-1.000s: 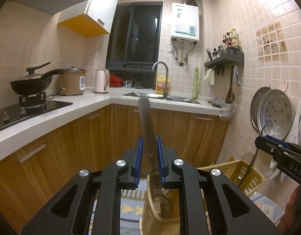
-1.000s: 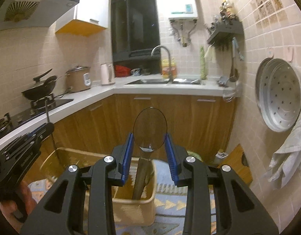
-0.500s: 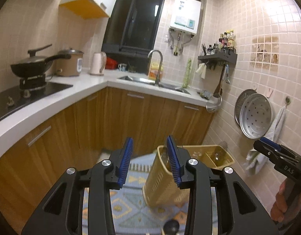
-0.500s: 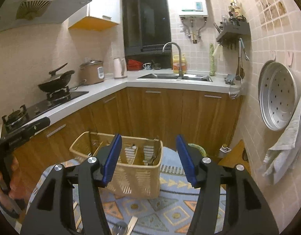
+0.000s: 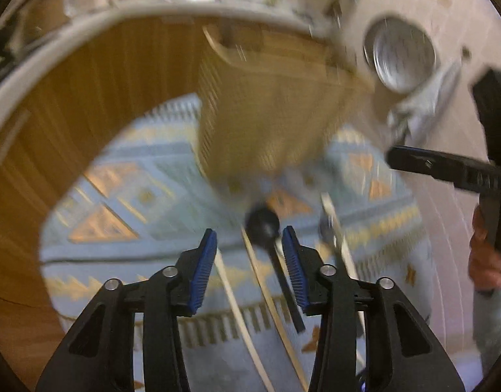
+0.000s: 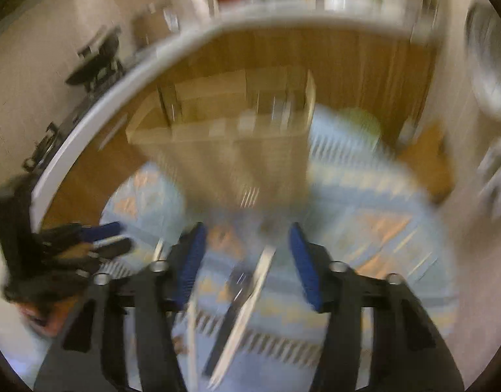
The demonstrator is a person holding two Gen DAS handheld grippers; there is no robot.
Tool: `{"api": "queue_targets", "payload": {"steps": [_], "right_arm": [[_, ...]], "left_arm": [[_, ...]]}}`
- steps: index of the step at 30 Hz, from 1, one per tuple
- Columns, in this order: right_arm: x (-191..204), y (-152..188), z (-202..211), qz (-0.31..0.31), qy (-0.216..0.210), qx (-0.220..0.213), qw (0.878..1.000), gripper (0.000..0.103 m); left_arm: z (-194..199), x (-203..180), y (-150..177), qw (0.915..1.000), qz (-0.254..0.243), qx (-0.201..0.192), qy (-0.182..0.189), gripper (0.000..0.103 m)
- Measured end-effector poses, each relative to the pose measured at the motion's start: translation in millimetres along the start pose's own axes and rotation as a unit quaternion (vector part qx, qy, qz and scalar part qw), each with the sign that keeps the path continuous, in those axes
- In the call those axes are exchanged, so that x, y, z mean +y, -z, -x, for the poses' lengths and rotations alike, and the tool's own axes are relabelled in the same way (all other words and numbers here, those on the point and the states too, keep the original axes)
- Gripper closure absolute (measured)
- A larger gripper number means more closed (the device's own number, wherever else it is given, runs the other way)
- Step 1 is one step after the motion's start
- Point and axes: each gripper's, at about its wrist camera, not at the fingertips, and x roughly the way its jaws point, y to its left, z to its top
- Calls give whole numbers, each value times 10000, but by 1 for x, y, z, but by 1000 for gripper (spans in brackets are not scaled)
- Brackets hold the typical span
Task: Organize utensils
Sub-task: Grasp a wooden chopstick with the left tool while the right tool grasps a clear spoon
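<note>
Both views are motion-blurred. A beige slatted utensil basket stands on the patterned rug; it also shows in the right wrist view. My left gripper is open and empty, low over a black spoon and pale chopsticks lying on the rug. My right gripper is open and empty above a dark-handled utensil and a pale flat one on the rug. The right gripper shows in the left wrist view, and the left gripper in the right wrist view.
Wooden cabinets under a white countertop curve around behind the basket. A blue and orange rug covers the floor. A round steamer tray and a cloth hang on the tiled right wall.
Both grippers let go of their utensils into the basket a second ago, opened, then tilted down fast toward the utensils lying on the rug.
</note>
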Motion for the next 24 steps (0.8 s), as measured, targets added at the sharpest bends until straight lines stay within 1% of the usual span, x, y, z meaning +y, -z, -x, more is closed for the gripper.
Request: {"api": "queue_targets", "payload": {"steps": [1, 2, 5, 7, 8, 10, 11, 12, 16, 20, 24], "right_arm": [[-6, 3, -14, -150, -157, 308, 9993, 66], [-9, 7, -26, -196, -204, 531, 9982, 66], [-8, 17, -45, -124, -86, 805, 9966, 66], [-5, 24, -56, -111, -155, 967, 9951, 66], [-3, 27, -61, -101, -190, 1039, 9944, 66], [1, 30, -68, -43, -129, 1123, 9936, 66], [4, 30, -71, -15, -36, 1137, 9935, 66], [6, 31, -75, 34, 73, 1138, 9935, 66], [12, 32, -81, 111, 58, 1156, 9932, 68], [22, 34, -87, 221, 36, 1189, 9927, 68], [31, 34, -92, 424, 171, 1228, 9914, 68]], "left_arm": [[-6, -1, 3, 9999, -38, 76, -65, 69], [-13, -1, 7, 9996, -58, 164, -205, 70], [-23, 5, 15, 9980, -113, 317, -542, 70], [-27, 8, 16, 9956, -172, 375, -845, 70], [-29, 10, 18, 9946, -187, 422, -930, 70], [-34, 11, 22, 9943, -174, 536, -901, 73], [-36, 11, 23, 9938, -189, 595, -916, 77], [-38, 11, 23, 9932, -215, 627, -952, 78], [-40, 7, 23, 9924, -311, 609, -1019, 78], [-40, 5, 23, 9920, -366, 579, -1058, 78], [-41, 5, 24, 9921, -374, 567, -1052, 77]]}}
